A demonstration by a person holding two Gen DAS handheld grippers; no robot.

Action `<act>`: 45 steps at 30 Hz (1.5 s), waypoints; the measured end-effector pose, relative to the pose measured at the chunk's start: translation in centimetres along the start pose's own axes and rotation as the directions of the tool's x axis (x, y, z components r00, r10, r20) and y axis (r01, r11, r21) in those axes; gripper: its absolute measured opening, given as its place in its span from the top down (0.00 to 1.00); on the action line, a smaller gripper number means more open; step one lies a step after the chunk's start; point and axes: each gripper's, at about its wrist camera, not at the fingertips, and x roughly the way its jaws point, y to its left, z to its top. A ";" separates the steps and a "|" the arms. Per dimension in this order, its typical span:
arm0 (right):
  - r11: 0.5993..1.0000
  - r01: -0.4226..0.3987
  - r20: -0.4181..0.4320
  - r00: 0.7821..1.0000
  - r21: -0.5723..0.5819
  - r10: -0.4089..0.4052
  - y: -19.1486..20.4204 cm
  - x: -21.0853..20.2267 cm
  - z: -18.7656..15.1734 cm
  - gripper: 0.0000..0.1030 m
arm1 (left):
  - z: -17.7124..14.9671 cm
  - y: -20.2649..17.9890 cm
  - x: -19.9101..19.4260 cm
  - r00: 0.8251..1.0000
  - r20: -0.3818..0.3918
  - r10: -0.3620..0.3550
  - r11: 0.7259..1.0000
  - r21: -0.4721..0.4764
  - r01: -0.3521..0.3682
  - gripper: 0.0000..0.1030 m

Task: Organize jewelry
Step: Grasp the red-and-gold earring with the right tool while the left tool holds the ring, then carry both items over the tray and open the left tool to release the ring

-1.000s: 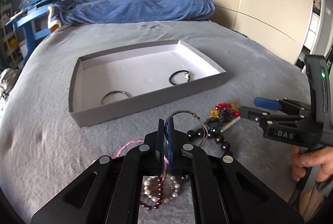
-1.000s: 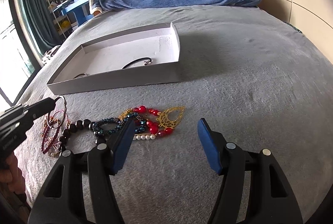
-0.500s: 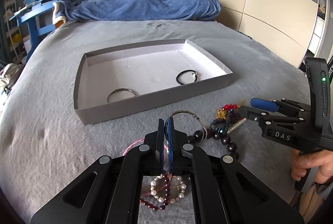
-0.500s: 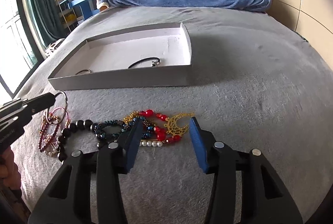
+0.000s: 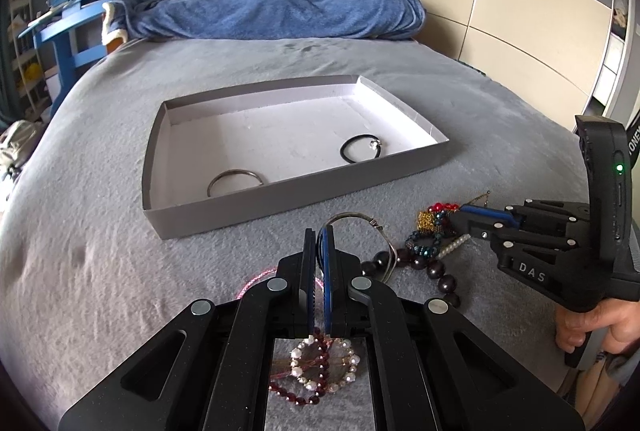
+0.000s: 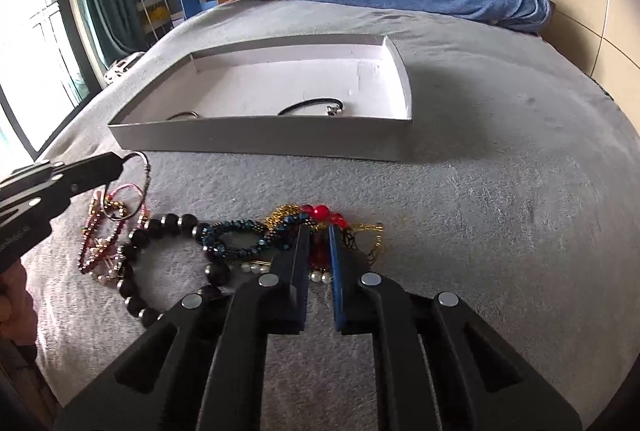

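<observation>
My left gripper (image 5: 319,231) is pinched tight on a thin wire bangle (image 5: 360,221), held up off the grey bedspread (image 5: 100,271) at about six o'clock of the grey tray (image 5: 280,199). My right gripper (image 6: 318,231) has narrowed around the red bead piece (image 6: 322,211) in the jewelry heap, though a gap shows between the pads and I cannot tell if they bite. The heap lies near the tray's front wall. Inside the tray, a metal ring (image 5: 234,181) rests at seven o'clock and a black cord bracelet (image 5: 360,153) at four.
</observation>
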 end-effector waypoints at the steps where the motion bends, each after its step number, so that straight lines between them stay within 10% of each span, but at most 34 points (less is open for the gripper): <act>1: 1.000 -0.013 0.006 1.000 0.007 0.013 0.0 -0.2 0.0 0.91 | 0.0 0.0 0.0 1.000 0.001 0.000 1.000 -0.002 0.000 0.96; 15: 0.915 -0.329 0.235 0.932 0.233 0.275 -3.4 -5.7 1.4 0.91 | 0.4 0.6 -0.7 1.000 0.023 0.004 1.000 -0.019 -0.004 0.96; 45: 0.916 -0.346 0.410 0.879 0.203 0.241 -4.6 -11.6 6.6 0.91 | 2.1 0.6 -2.3 0.997 0.078 0.013 1.000 0.001 -0.013 0.96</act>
